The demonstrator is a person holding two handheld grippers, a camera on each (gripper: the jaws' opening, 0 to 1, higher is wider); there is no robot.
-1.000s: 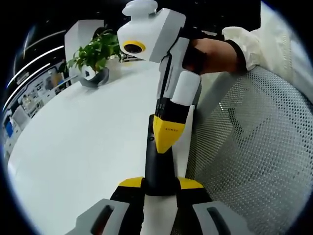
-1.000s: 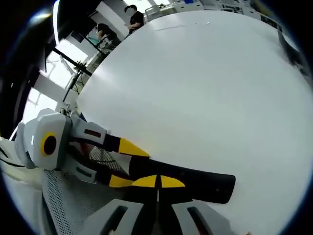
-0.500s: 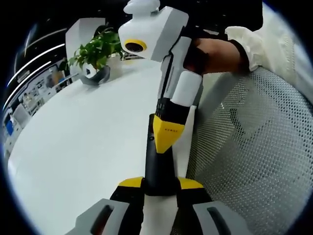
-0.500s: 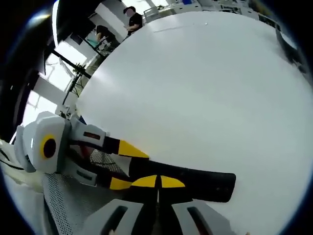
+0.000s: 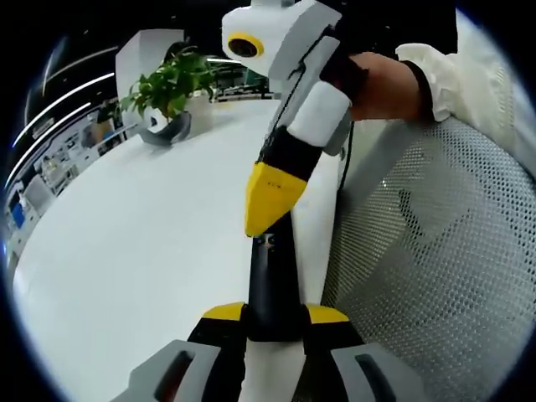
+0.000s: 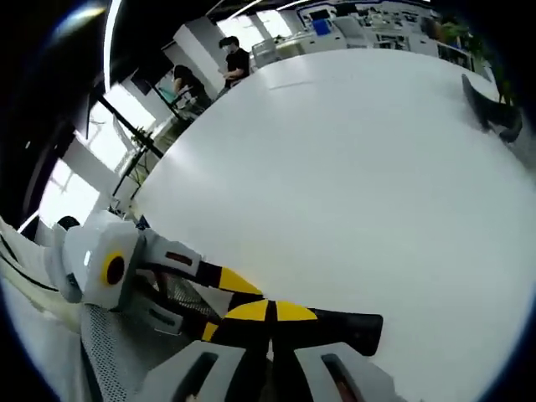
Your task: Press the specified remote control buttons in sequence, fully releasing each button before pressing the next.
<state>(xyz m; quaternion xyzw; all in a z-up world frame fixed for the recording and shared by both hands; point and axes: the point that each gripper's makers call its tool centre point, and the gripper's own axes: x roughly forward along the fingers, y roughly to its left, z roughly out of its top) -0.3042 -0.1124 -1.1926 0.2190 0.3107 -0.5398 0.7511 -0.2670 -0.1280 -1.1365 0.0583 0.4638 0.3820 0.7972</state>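
While gripped, remote [image 5: 272, 280] shows no legible writing.

No readable text, label, brand, number or sign could be made out in either view. The black remote control [image 5: 272, 280] showed a few small buttons near its upper end in the left gripper view, but any markings on them were too small to read. The distant shelves and screens beyond the worktop [image 6: 352, 184] in the right gripper view were too blurred to yield any lettering.
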